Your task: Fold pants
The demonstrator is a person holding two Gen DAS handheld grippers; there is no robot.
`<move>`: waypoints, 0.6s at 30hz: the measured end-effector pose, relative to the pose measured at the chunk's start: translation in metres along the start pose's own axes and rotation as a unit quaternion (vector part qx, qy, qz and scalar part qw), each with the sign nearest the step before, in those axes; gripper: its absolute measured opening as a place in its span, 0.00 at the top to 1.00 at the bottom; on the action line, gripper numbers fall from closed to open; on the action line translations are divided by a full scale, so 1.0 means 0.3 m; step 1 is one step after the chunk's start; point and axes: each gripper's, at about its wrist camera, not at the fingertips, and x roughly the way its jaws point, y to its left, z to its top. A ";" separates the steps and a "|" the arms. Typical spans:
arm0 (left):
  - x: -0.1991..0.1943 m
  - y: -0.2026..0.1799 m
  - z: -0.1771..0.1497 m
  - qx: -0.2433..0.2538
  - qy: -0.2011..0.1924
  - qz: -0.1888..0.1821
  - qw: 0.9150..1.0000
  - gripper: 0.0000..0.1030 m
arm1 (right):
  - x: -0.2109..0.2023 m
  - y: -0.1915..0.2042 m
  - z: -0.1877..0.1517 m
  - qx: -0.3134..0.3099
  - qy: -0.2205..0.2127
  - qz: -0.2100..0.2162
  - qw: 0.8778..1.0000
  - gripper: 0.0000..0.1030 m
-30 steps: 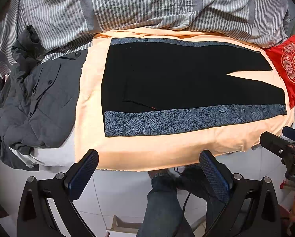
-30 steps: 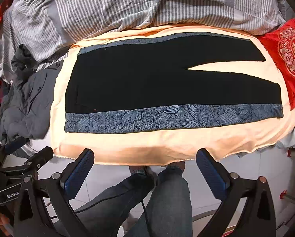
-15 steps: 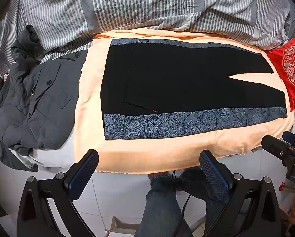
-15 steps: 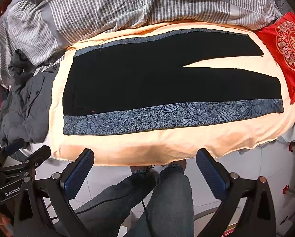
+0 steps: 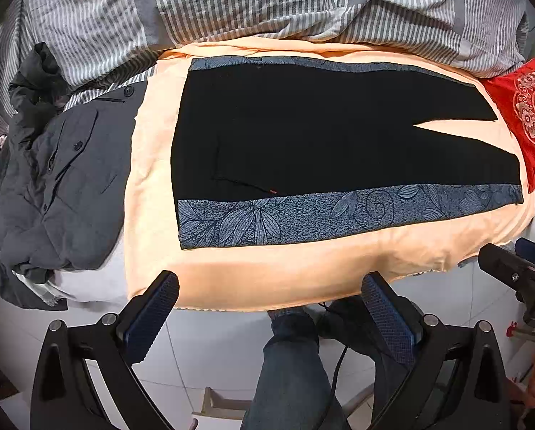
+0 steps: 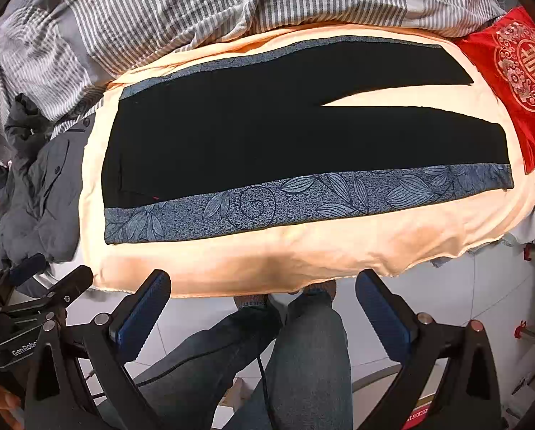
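1. Here, black pants (image 5: 325, 136) with blue leaf-print side bands lie flat and unfolded on a peach sheet (image 5: 267, 265), waistband at left, legs reaching right.
2. The left gripper (image 5: 269, 308) hangs over the tiled floor, clear of the sheet's near edge, fingers spread wide, holding nothing.
3. The right gripper (image 6: 264, 304) is likewise spread and empty.
4. A grey jacket (image 5: 63, 186) lies left of the sheet, a striped duvet (image 5: 267, 0) behind it, a red embroidered cushion (image 5: 525, 114) at right.
5. The operator's jeans-clad legs (image 6: 303, 358) show below.
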 end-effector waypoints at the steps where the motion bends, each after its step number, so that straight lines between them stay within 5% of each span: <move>1: 0.001 0.000 -0.001 0.000 0.000 0.000 1.000 0.01 | 0.001 0.001 0.003 0.000 0.000 0.000 1.000 0.00; 11: 0.024 0.010 0.012 -0.012 0.000 0.000 1.000 0.01 | 0.010 0.004 0.033 -0.009 -0.005 0.006 1.000 0.00; 18: 0.108 0.055 0.018 -0.066 0.021 -0.030 0.997 0.01 | 0.062 -0.021 0.036 0.007 0.000 0.051 0.999 0.00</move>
